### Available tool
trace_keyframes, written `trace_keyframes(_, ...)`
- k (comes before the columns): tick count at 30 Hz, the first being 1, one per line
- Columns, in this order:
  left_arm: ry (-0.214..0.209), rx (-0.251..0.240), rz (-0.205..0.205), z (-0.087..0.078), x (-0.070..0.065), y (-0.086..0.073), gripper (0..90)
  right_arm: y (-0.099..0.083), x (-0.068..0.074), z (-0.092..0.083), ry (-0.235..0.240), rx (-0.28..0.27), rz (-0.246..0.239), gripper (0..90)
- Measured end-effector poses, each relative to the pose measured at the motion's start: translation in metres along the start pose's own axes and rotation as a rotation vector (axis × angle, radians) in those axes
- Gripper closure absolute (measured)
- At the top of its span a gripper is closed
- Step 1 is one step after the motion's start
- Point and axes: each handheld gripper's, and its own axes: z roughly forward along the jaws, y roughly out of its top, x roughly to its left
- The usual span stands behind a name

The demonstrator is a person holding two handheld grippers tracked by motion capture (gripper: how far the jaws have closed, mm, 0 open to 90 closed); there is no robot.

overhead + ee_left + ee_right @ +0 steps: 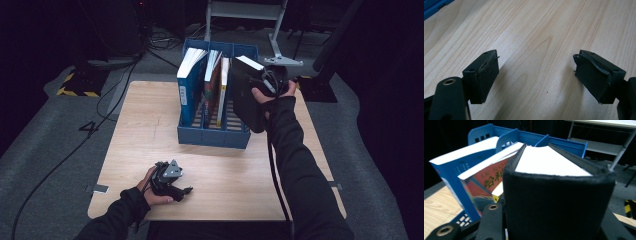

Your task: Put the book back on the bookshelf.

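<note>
With the right tool (265,80) pinching the black book (247,95) above the rack's (212,137) right slot and the left tool (536,75) spread idle on the worktop (150,125), the tilted book could catch the divider and slip.

From the high view you look forward and down on the whole table (150,125). Your left gripper view looks low along its jaws, very near the wood. Your right gripper view faces the rack (564,141), with the black book (554,195) just ahead; the high view shares both.
</note>
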Motion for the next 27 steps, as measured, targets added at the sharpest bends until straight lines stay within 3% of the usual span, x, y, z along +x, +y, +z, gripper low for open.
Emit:
trace_keyframes(5,0.003,-0.001,0.001,0.0,0.0,0.0,19.1,-0.002,-0.001,0.011,-0.032,-0.001,0.038,53.0)
trace_keyframes(10,0.003,-0.001,0.0,0.0,0.0,0.0,19.1,0.002,-0.001,0.02,-0.078,-0.005,0.041,53.0)
trace_keyframes(27,0.001,0.001,0.0,0.0,0.0,0.0,19.1,-0.013,-0.003,0.066,-0.113,-0.007,0.122,52.9)
